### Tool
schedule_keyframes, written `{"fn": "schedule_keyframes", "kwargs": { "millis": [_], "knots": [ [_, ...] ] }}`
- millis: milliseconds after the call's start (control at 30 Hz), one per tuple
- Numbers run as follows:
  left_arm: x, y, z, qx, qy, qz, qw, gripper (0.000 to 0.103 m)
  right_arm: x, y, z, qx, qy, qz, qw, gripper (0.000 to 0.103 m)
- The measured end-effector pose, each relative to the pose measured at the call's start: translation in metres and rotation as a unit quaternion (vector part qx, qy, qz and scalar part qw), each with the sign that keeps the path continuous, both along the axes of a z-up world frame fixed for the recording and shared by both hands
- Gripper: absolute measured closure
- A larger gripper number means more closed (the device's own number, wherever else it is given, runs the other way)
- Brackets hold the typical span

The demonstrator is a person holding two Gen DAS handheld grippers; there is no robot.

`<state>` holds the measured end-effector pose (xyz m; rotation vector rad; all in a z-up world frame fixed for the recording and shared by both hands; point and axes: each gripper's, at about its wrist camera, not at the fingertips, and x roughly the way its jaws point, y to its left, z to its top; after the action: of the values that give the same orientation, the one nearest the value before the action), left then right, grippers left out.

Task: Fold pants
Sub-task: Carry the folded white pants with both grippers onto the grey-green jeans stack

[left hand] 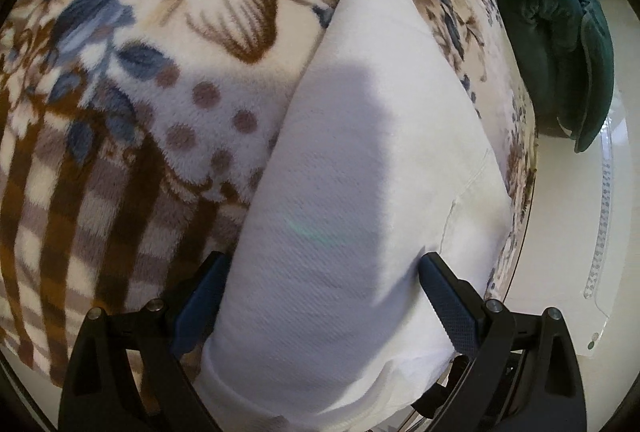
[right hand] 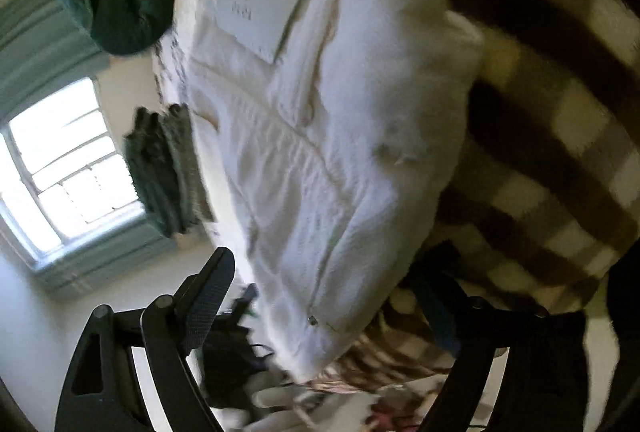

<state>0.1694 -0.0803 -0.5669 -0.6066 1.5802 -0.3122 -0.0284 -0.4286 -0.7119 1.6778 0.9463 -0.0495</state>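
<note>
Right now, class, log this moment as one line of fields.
task: fold pants | left claw: open, straddling white pants | right claw: open beside pants | surface: patterned blanket

I see white pants [left hand: 352, 151] on a fleece blanket [left hand: 140, 71] printed with cream flowers, brown veins, blue leaves, taupe dots and a brown-and-cream check. A dark green cushion [left hand: 556, 31] sits far right. My left gripper [left hand: 320, 296] is black with blue pads [left hand: 444, 304].
</note>
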Motion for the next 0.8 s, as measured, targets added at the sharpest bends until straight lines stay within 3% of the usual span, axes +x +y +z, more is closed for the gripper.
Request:
{"fn": "schedule_keyframes", "kwargs": {
  "millis": [167, 233, 400, 600, 733, 767, 800],
  "knots": [
    [-0.004, 0.005, -0.002, -0.009, -0.005, -0.005, 0.9999, 0.005, 0.018, 0.003, -0.015, -0.033, 0.005, 0.038, 0.999, 0.012],
    [-0.005, 0.006, -0.002, -0.015, -0.007, -0.004, 0.9999, 0.005, 0.026, 0.003, -0.013, -0.033, 0.001, 0.043, 0.999, 0.006],
    [-0.006, 0.011, -0.003, -0.024, -0.005, 0.0, 0.9997, 0.005, 0.033, 0.034, -0.009, -0.052, -0.008, 0.123, 0.991, 0.004],
    [-0.009, 0.008, 0.0, -0.02, -0.01, -0.011, 0.9997, 0.005, 0.025, 0.007, -0.009, 0.002, -0.024, -0.01, 1.0, 0.011],
    [-0.009, 0.007, -0.001, -0.024, -0.013, -0.01, 0.9996, 0.005, 0.035, 0.009, 0.003, -0.033, -0.045, 0.003, 0.998, 0.014],
    [-0.009, 0.008, -0.001, -0.027, -0.013, -0.007, 0.9995, 0.005, 0.036, 0.01, 0.0, -0.046, -0.037, 0.011, 0.998, 0.02],
    [-0.01, 0.009, -0.002, -0.03, -0.014, -0.003, 0.9995, 0.008, 0.035, 0.01, -0.005, -0.049, -0.019, 0.01, 0.999, 0.035]
  ]
}}
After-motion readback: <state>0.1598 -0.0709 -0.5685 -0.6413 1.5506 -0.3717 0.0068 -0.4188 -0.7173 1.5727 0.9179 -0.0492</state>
